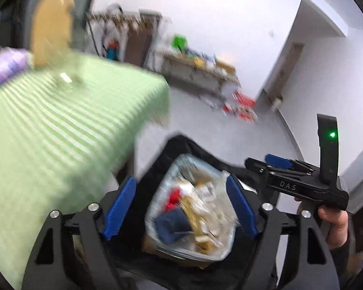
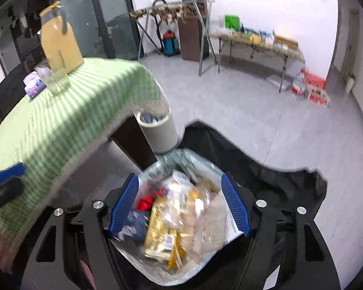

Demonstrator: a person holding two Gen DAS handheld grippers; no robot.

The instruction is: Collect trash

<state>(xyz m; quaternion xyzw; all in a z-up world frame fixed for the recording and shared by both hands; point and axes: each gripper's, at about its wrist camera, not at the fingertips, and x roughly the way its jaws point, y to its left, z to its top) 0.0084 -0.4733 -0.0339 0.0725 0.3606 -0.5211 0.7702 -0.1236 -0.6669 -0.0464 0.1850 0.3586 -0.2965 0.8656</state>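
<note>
Both the left claw [image 1: 180, 207] and right claw [image 2: 179, 205] are held wide open, empty, above the clear trash-filled bag [image 2: 181, 217], which is set inside a black bag [image 2: 266, 176] beside the green-checked counter [image 2: 60, 120].

Even, bright indoor light; motion blur heavy in left view, on green checked tablecloth [image 1: 60, 125]; fisheye edges vignetted black.

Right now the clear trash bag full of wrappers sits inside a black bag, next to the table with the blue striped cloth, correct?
Not quite: the tablecloth is green striped, not blue, as the right wrist view shows. The rest holds: the clear trash bag of wrappers sits inside the black bag beside that table.
</note>
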